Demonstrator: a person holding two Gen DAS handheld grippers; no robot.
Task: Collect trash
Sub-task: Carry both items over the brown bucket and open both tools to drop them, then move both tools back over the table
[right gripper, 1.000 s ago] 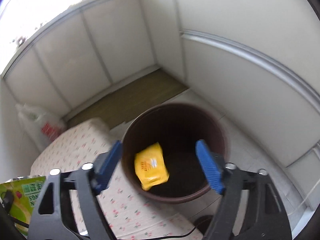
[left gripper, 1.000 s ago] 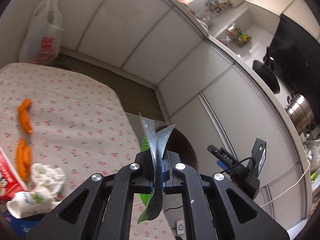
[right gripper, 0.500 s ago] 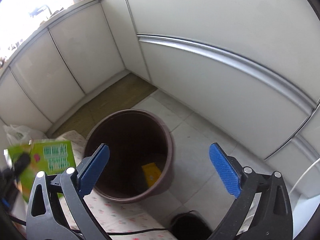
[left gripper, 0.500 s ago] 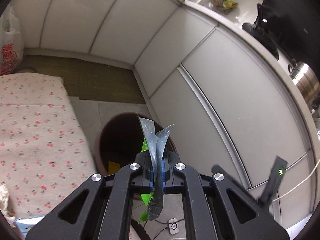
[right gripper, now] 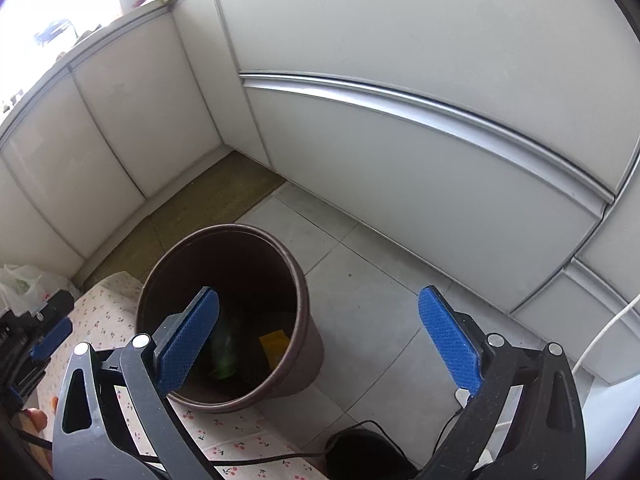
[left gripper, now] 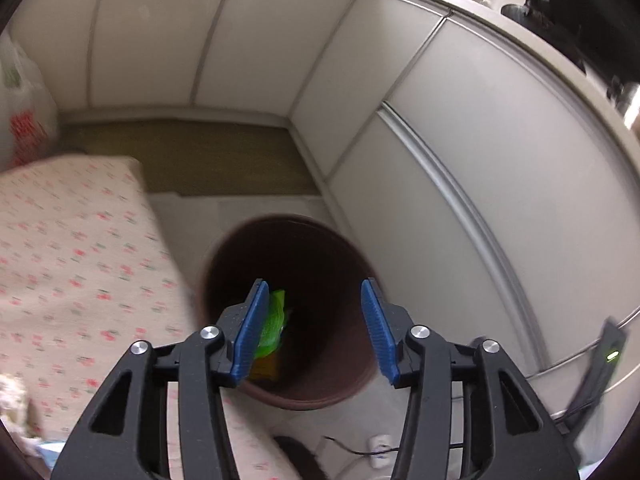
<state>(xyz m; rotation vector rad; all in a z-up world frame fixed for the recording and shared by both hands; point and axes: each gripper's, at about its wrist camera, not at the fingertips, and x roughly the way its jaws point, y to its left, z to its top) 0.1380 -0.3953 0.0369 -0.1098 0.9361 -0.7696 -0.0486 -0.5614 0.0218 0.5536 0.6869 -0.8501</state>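
The left gripper (left gripper: pixel 312 320) hangs above a dark brown bin (left gripper: pixel 352 380) that stands on the grey tiled floor (right gripper: pixel 360 280), and its jaws are opening, the blue pads now clearly apart with nothing pressed between them. A green wrapper (left gripper: pixel 272 324) shows just inside the left pad, loose and blurred, within the mouth of the bin rather than held. Beneath it, lower in the bin, lies a yellow packet (left gripper: pixel 266 368). In the right wrist view the same bin (right gripper: pixel 304 344) sits beside the edge of a table covered with a floral cloth (right gripper: pixel 224 436); the yellow packet (right gripper: pixel 274 344) rests on the bin's bottom, and a green blur (right gripper: pixel 222 352) beside it is the wrapper, too smeared to tell how it lies. The right gripper (right gripper: pixel 320 336) is spread wide, its two blue pads far apart, and it grips nothing; it points down over the near rim of the bin and the floor to the bin's right. At the left edge of that view the left gripper (right gripper: pixel 44 336) appears as a black frame with a blue pad over the cloth. The floral cloth (left gripper: pixel 80 272) fills the left side of the left wrist view, and its near left corner carries some pale crumpled stuff (left gripper: pixel 14 404), too blurred to name. White cabinet fronts (right gripper: pixel 400 140) close the floor in behind, with an olive mat (left gripper: pixel 192 156) along their foot and a white plastic bag (left gripper: pixel 22 120) at the far left.
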